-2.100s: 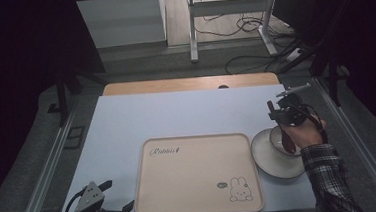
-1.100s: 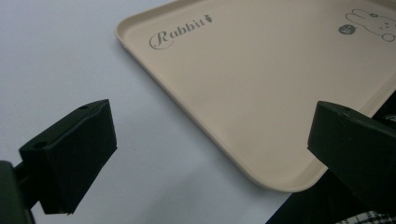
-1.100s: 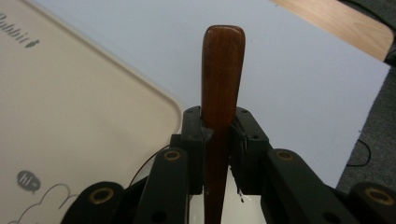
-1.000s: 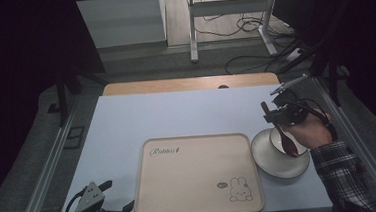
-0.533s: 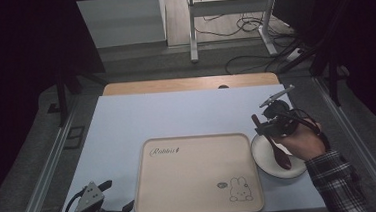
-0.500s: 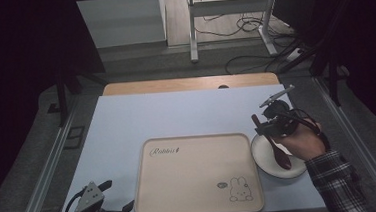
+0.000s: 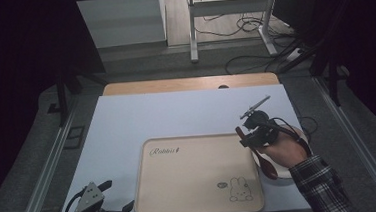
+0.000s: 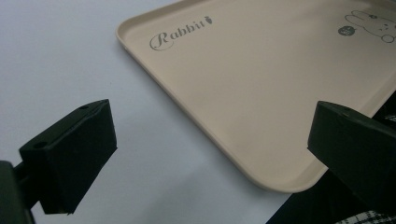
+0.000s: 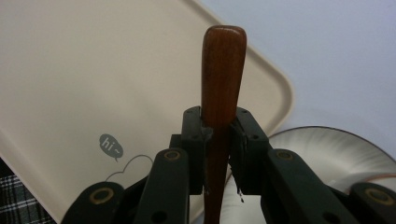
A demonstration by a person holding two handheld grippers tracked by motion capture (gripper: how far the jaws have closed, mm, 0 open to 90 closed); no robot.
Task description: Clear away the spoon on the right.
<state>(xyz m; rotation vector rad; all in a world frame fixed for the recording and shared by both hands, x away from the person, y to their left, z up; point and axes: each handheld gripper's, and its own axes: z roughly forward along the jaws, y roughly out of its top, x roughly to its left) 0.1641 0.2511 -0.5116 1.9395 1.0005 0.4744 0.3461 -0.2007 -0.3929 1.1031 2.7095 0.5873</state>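
Two tongs at our desk: right tongs [image 9: 217, 140] clamped on wooden spoon [image 9: 221, 70] at tray [image 7: 192, 196] edge beside bowl [image 9: 336, 154], left tongs [image 8: 210, 154] wide open, empty; next we likely lower spoon onto tray.

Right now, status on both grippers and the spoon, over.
Right gripper shut on spoon, above tray's right edge beside bowl. Left gripper open, idle at tray's near left corner. Tray bare.
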